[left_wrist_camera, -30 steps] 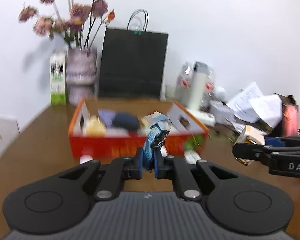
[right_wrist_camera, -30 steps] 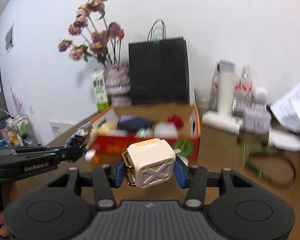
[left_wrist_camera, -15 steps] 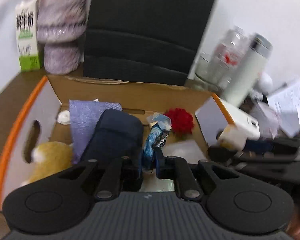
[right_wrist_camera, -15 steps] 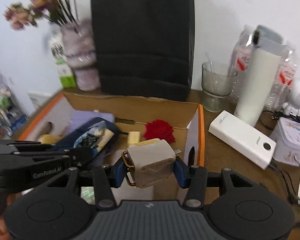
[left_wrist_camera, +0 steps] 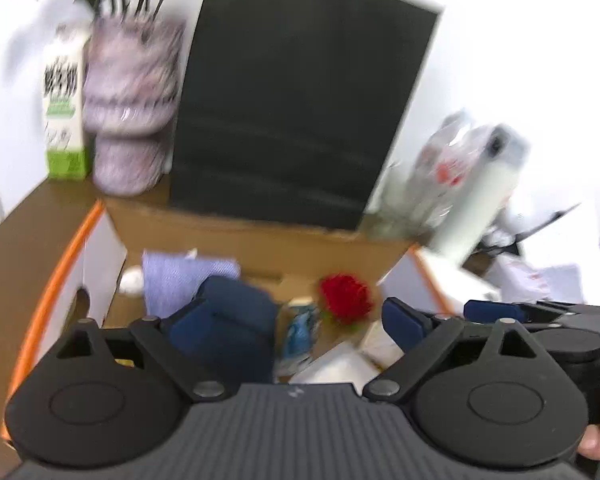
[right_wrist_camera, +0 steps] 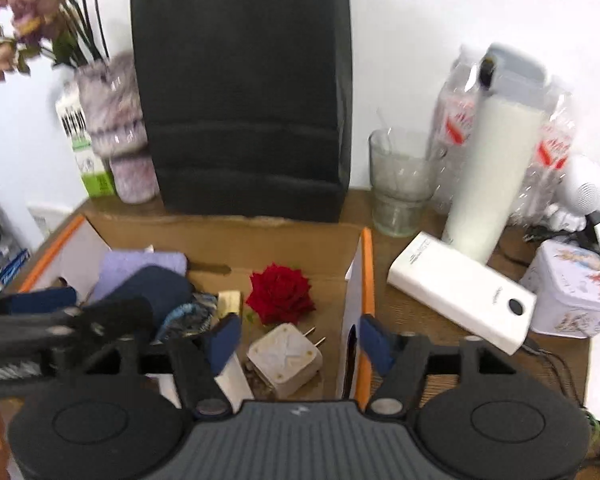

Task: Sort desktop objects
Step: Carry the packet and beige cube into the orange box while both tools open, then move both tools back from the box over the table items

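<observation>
**A:** Under my right tool (right_wrist_camera: 298, 344), what's the state of things?

**Me:** Its jaws are opening, with nothing pressed between them. The white charger plug (right_wrist_camera: 285, 359) lies loose just below and between the pads, inside the cardboard box (right_wrist_camera: 236, 232), prongs pointing away from me toward the box's right wall. My left tool (left_wrist_camera: 290, 326) is also opening, already wide, and the blue snack wrapper (left_wrist_camera: 300, 334) sits in the box beneath its gap, touched by neither pad.

**A:** What could go wrong from here?

**Me:** I judge three things. The right pad of my right tool hangs right at the orange-edged wall (right_wrist_camera: 365, 280); pulling back carelessly could catch that flap and drag the box. The plug rests tilted on other items, so a nudge could roll it. And my two tools are close together over one box, so they could knock each other on the way out.

**A:** And further out?

**Me:** Ahead of the plug lies a red rose (right_wrist_camera: 281, 294); left of it a dark blue pouch (right_wrist_camera: 152, 290) on a lilac cloth (right_wrist_camera: 140, 260). Beyond the box stands a black paper bag (right_wrist_camera: 240, 92) against a white wall. Right of my right tool, on the brown wooden counter (right_wrist_camera: 420, 296), are a white power bank (right_wrist_camera: 460, 288), a glass (right_wrist_camera: 398, 184) and a tin (right_wrist_camera: 572, 292). Far left, a vase of dried flowers (right_wrist_camera: 116, 128) and a carton (right_wrist_camera: 82, 148).
</observation>
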A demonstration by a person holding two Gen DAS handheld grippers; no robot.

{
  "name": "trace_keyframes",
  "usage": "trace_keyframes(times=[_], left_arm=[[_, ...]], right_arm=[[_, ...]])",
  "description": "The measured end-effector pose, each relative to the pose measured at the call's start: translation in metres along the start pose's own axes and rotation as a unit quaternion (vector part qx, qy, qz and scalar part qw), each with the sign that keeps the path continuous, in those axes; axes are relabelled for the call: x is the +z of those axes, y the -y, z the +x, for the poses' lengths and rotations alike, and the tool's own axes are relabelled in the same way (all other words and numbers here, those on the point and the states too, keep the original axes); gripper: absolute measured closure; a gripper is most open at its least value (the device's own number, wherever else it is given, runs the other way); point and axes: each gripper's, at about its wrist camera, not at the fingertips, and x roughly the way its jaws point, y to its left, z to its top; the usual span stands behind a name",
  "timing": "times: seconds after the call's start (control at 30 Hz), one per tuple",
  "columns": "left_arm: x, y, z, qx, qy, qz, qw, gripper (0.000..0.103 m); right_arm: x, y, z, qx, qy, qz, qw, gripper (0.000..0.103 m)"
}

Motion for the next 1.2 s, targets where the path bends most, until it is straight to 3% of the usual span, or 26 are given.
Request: trace_keyframes(times=[0.07,0.2,0.3,0.4,0.57,0.8,0.9,1.03,1.13,1.2], left_arm=[[0.006,-0.003,-0.017,-0.016,0.008,0.009,0.9998,0.000],[0.015,-0.021,-0.041,-0.016,0.003,0.004,0.9999,0.000],[0.014,-0.042,-0.061,-0.059,-0.005,-0.013,0.9981,0.000],[0.001,-0.053,-0.089,-0.046,0.003,-0.024,0.9987,0.000],[-0.065,-0.044,-0.140,-0.005,0.042,0.012,0.9990,0.000],[-0.195,-0.048,-0.178,0.054,0.027,0.021,0.9980,0.000],[-0.234,-0.048,-0.192,0.069,0.037,0.022,0.9967,0.000],[-0.261,-0.037,-0.205,0.078,0.041,0.066,0.9940,0.000],[-0.263,-0.029,-0.209,0.090,0.063,0.084,0.9904,0.000],[-0.263,-0.027,-0.206,0.096,0.056,0.087,0.9899,0.000]], right_arm=[[0.000,-0.005,-0.017,0.002,0.017,-0.010,1.000,0.026],[0.004,-0.012,-0.049,0.011,0.035,-0.006,0.999,0.021],[0.002,-0.016,-0.074,0.021,0.045,0.003,0.999,0.019],[-0.012,-0.018,-0.095,0.024,0.060,0.023,0.998,0.016],[-0.085,-0.042,-0.119,0.050,0.087,0.034,0.994,0.015],[-0.209,-0.075,-0.151,0.009,0.092,-0.003,0.996,0.015],[-0.250,-0.081,-0.169,0.004,0.101,-0.004,0.995,0.015],[-0.288,-0.081,-0.185,-0.007,0.113,0.021,0.993,0.015],[-0.301,-0.082,-0.187,-0.006,0.102,0.021,0.994,0.015],[-0.304,-0.084,-0.191,-0.009,0.110,0.018,0.994,0.012]])
